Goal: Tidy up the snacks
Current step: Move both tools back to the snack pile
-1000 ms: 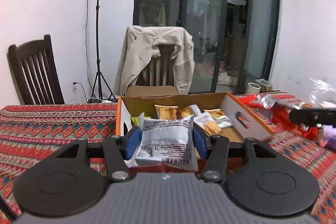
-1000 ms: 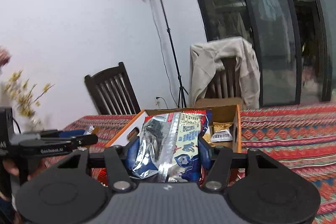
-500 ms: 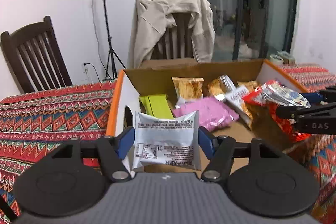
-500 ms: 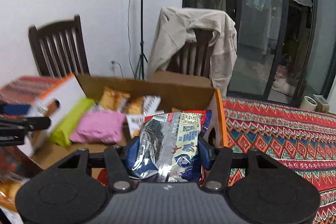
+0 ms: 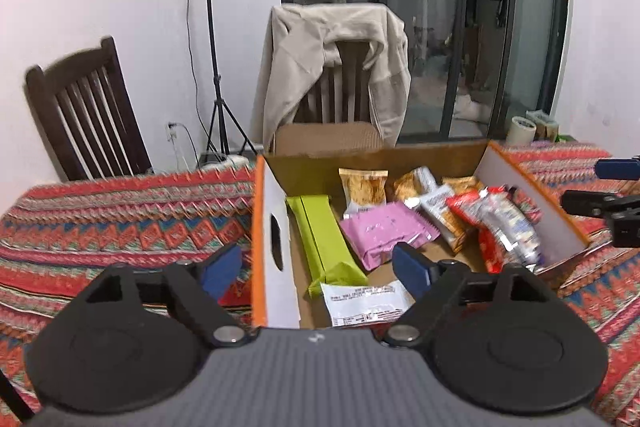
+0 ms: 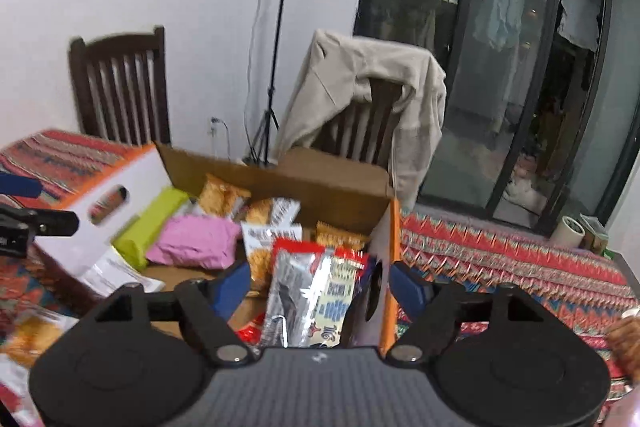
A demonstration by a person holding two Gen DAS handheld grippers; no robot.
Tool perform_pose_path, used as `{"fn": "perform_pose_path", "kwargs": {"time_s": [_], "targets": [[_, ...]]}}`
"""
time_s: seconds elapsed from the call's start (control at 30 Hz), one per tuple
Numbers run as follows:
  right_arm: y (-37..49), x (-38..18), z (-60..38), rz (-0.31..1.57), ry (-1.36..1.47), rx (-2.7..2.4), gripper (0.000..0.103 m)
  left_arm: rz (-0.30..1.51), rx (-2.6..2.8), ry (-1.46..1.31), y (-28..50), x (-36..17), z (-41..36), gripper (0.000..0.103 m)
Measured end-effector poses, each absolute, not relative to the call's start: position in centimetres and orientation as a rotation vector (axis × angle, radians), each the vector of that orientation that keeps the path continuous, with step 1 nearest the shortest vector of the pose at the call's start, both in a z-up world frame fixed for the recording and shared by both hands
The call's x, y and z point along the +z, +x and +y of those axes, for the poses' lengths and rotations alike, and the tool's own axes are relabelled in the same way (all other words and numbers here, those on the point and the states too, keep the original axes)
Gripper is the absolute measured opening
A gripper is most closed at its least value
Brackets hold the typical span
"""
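Both grippers spread wide, holding nothing. Left gripper (image 5: pixel 316 267) straddling near-left wall of cardboard box (image 5: pixel 276 227); white packet (image 5: pixel 366 303) flat on box floor just ahead of fingers, long axis crosswise. Right gripper (image 6: pixel 320 287) over near-right corner, red-silver packet (image 6: pixel 312 291) between its fingers, lengthwise, leaning on right wall. Also inside: green bar (image 5: pixel 324 239), pink pack (image 5: pixel 384 231), several orange packs.

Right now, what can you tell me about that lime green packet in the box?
The lime green packet is a long, flat wrapper that looks like matte plastic, with a seam running down its length and no print I can read. It lies inside the cardboard box, close along the white side wall that has the handle hole. The pink packet lies beside it, and its near end overlaps the white printed packet. No gripper touches it.
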State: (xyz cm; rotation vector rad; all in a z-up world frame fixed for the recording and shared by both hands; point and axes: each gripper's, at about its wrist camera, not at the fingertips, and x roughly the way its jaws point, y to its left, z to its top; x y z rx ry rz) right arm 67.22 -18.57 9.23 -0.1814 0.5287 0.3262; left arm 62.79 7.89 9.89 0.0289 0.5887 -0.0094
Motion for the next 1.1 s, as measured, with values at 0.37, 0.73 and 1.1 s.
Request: {"fn": "perform_pose_path", "kwargs": {"time_s": [0.37, 0.73, 1.1], "targets": [[53.0, 19.3, -23.8, 0.365, -0.211, 0.369, 0.087, 0.431, -0.064, 0.041, 48.7, 18.4, 7.3, 0.103], [35.5, 18.8, -26.4, 0.282, -0.289, 0.426, 0.098, 0.287, -0.1, 0.068, 30.5, 17.8, 5.3, 0.103], [24.8, 12.5, -27.6, 0.397, -0.189, 0.422, 0.1, 0.34, -0.065, -0.011, 19.8, 12.1, 5.4, 0.103]]}}
